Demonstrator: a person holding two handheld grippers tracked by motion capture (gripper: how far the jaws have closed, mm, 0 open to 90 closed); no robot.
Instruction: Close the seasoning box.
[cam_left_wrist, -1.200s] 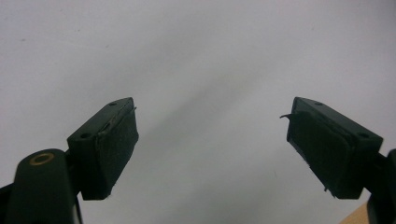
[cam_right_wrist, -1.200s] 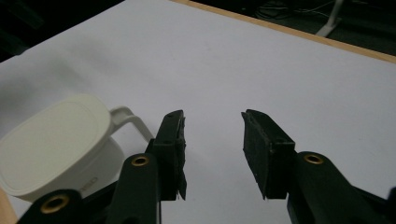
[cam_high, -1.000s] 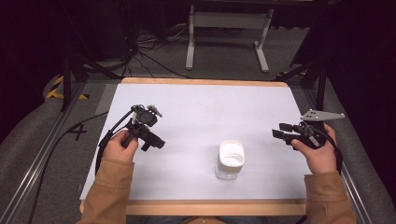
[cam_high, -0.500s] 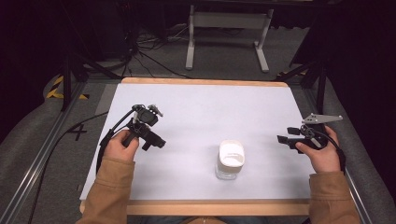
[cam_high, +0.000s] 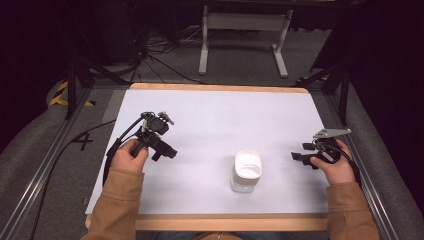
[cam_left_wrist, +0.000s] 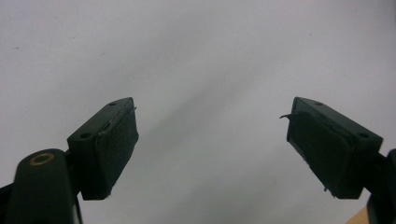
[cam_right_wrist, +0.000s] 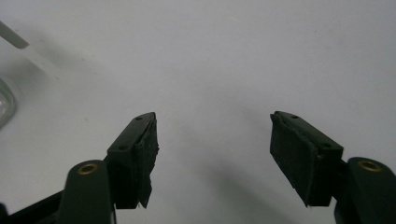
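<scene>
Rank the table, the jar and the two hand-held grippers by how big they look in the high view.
1. Table, by far the largest.
2. Left hand-held gripper.
3. Jar and right hand-held gripper look about alike, so they go unranked.

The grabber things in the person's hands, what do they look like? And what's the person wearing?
Both are black. The left gripper trails a black cable. The right gripper carries a grey three-cornered plate on top. Up close, each has two flat black jaws with rough, frayed pads and a small brass-coloured ring at the base. The person wears tan-brown sleeves.
</scene>
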